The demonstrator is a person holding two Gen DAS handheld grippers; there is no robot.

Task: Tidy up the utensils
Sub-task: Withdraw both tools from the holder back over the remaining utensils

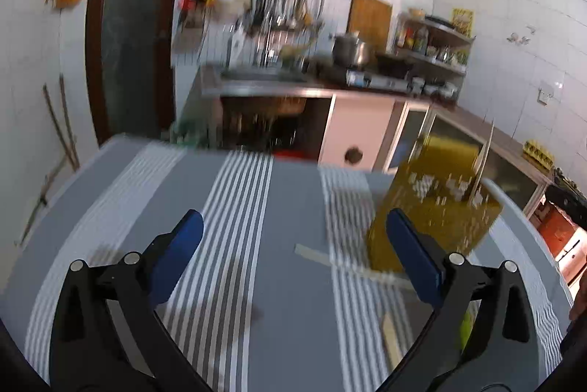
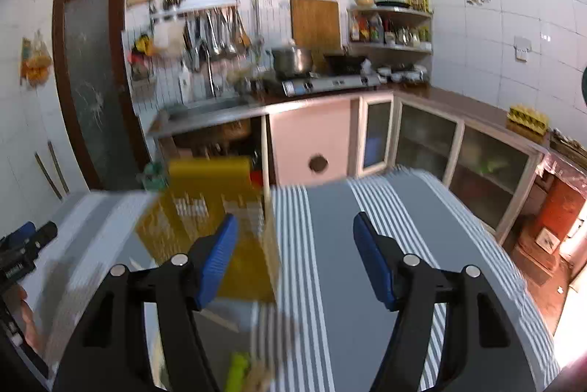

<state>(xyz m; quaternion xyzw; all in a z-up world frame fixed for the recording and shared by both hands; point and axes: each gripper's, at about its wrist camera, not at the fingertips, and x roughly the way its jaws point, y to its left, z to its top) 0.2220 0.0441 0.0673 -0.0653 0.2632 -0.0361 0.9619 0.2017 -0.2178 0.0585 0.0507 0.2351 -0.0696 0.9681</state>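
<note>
Two grippers hover over a round worktop covered with a grey cloth banded in white stripes. The left gripper has its blue-padded jaws spread wide with nothing between them; the right gripper has its jaws parted about halfway, also empty. Both views are smeared by motion blur.

The task's things sit between the two grippers. A yellow perforated plastic utensil caddy stands on the cloth, just beyond the left gripper's right-hand finger and behind the right gripper's left-hand finger. A couple of pale chopsticks lean upright inside it. More pale, flat wooden sticks lie loose on the cloth near the caddy's foot, and a lime-green plastic handle lies nearer the camera beside another wooden piece; blur hides what kind of utensil it is.

The loose sticks look light, stiff and thin, and lying flat on soft cloth they would likely be hard to pinch without snagging fabric; taking one across its middle, jaws nearly closed beforehand, seems soundest. The green handle appears thicker and smoother, so possibly slippery. The caddy looks light and tippable if nudged.
</note>
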